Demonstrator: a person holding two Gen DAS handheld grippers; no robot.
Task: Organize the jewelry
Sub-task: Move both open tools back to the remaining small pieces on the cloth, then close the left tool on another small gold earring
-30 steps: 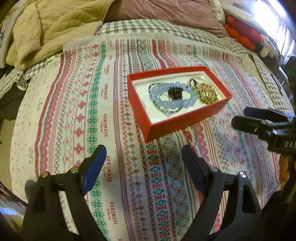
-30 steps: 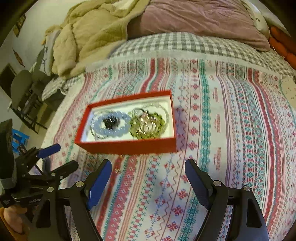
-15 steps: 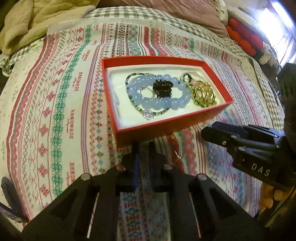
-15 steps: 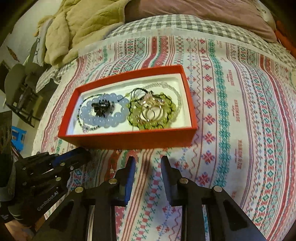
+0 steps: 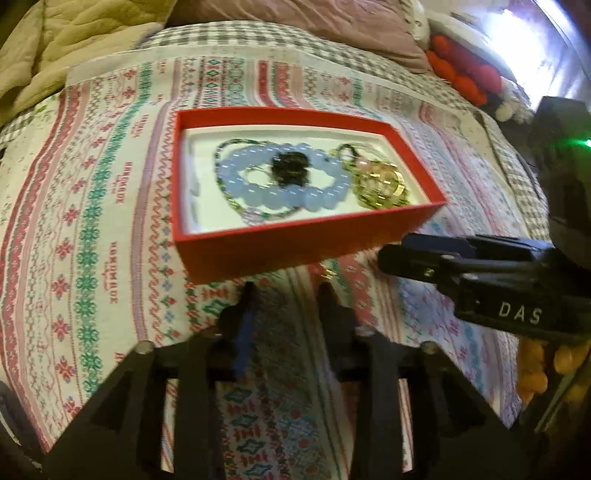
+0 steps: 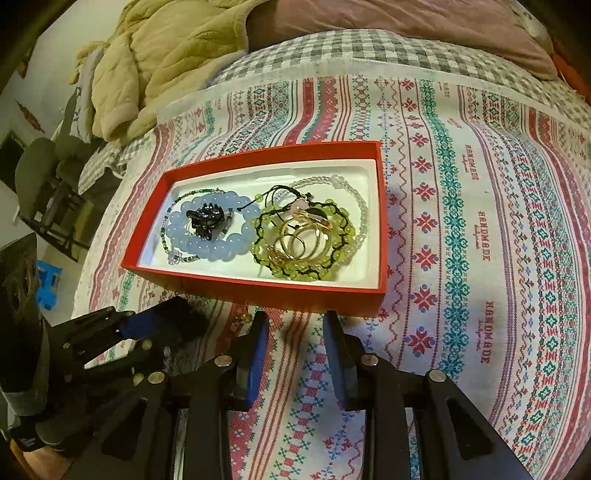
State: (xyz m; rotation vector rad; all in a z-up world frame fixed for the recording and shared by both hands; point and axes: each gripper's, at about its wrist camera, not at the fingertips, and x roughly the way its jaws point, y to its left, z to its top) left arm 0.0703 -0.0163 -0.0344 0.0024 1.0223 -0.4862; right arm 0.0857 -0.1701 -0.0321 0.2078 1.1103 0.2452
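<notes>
A red box (image 5: 295, 251) (image 6: 258, 288) with a white lining lies on the patterned cloth. In it are a blue bead bracelet (image 6: 212, 247) around a black hair claw (image 6: 205, 218), a green bead bracelet (image 6: 306, 271) with gold rings (image 6: 301, 240), and a clear bead strand (image 6: 360, 206). A small gold piece (image 5: 327, 274) (image 6: 238, 322) lies on the cloth just in front of the box. My left gripper (image 5: 286, 299) is open with a narrow gap and empty, beside the gold piece. My right gripper (image 6: 295, 332) is open, narrow and empty, at the box's front wall.
The patterned cloth (image 6: 480, 221) covers a checked bed. A tan quilt (image 6: 166, 55) and a mauve pillow (image 6: 388, 18) lie at the back. Red plush things (image 5: 465, 74) sit at the far right. A chair (image 6: 44, 177) stands off the bed's left side.
Both grippers first narrowed from wide open and came up to the box front. In the last half second both have opened a little again.
</notes>
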